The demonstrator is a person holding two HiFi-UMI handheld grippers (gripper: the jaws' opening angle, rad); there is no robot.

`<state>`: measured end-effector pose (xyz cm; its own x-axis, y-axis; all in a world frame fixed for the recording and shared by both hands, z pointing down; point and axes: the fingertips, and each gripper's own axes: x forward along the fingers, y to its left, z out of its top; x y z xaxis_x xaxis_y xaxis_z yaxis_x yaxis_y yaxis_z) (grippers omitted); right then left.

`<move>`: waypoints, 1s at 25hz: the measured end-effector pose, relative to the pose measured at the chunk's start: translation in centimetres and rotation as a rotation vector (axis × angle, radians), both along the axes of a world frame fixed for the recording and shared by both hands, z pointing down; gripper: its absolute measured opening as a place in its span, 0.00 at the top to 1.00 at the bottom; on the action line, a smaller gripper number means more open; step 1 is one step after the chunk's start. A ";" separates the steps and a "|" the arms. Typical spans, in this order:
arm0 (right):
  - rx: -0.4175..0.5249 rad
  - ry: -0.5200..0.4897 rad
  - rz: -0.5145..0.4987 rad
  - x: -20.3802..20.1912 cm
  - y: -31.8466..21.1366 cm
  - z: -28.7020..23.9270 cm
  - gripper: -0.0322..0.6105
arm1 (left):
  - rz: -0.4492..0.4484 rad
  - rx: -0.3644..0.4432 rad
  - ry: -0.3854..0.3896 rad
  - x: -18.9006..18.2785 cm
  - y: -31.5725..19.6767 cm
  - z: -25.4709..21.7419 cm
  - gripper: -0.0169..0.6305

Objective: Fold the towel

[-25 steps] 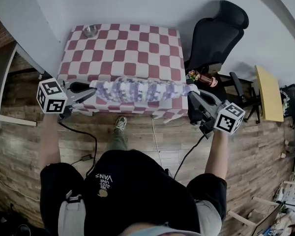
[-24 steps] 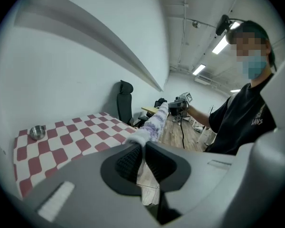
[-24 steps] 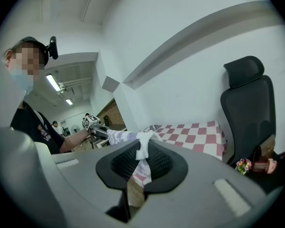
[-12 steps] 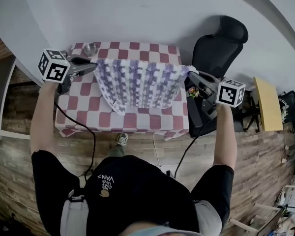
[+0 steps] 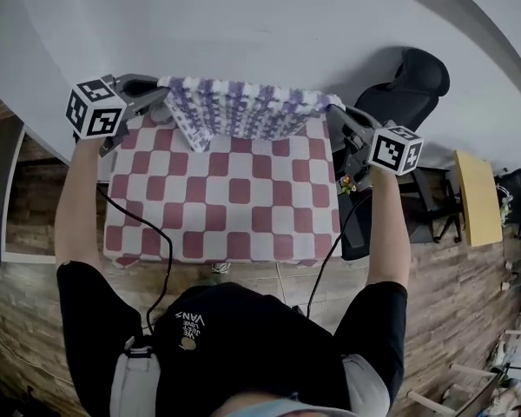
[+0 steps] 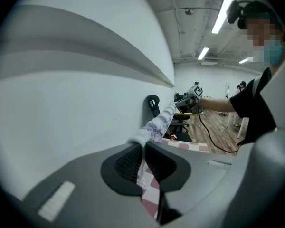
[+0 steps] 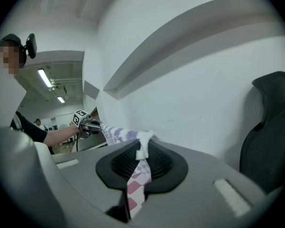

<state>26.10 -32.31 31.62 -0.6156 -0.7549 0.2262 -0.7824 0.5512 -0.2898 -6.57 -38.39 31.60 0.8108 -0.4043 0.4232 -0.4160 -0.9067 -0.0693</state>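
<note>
Person [image 5: 243, 354] in a black T-shirt stands at the near edge of the tabletop [image 5: 226, 224], both arms stretched out over it. The tabletop has a red-and-white checked cloth on it. A black cable [image 5: 163, 259] drops from the left arm side toward the person's waist. A second cable [image 5: 326, 259] does the same on the right. The floor [image 5: 35, 311] is wood plank.

Left gripper [image 5: 163, 95] is over the far-left corner of the tabletop, with the left marker cube [image 5: 95, 109] facing up. Its fingers [image 6: 126, 163] are clenched on one corner of the towel [image 5: 243, 109], and the fabric comes out pinched between the pads. Right gripper [image 5: 337, 109] is over the far-right corner, right marker cube [image 5: 396, 148] up. Its fingers [image 7: 164, 165] are clamped on the opposite corner the same way, with a white tuft poking out above the pads.

The towel is white with a purple pattern. It's pulled out in a band between the two grippers, along the far edge of the tabletop, close to the wall [image 5: 243, 24]. Its left part hangs lower in a loose flap. Can't tell if the lower edge touches the checked cloth.

Past the right gripper there's a black office chair [image 5: 417, 76] near the wall, beside the tabletop's right side. A small colourful object [image 5: 346, 183] sits just off the right edge, too small to identify. A yellow board [image 5: 475, 176] is further right.
</note>
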 end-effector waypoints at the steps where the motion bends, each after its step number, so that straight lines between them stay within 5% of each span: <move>1: 0.006 0.009 -0.012 -0.3 0.3 1.1 0.89 | -0.004 0.008 -0.013 -0.3 0.5 1.0 0.94; 8: -0.067 -0.019 -0.079 -0.8 9.1 11.8 0.89 | -0.026 -0.006 0.020 -1.3 10.2 9.9 0.94; 14: -0.216 -0.014 -0.085 -0.9 19.0 20.1 0.89 | -0.082 -0.135 0.014 -1.7 20.8 19.0 0.94; 25: -0.321 -0.053 -0.061 -1.8 32.1 26.4 0.89 | -0.153 -0.232 0.005 -3.1 35.8 26.2 0.94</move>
<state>24.31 -0.16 58.06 -0.6745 -0.6118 0.4132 -0.7302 0.4703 -0.4956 -9.64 -2.63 57.83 0.7501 -0.4153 0.5147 -0.5494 -0.8245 0.1355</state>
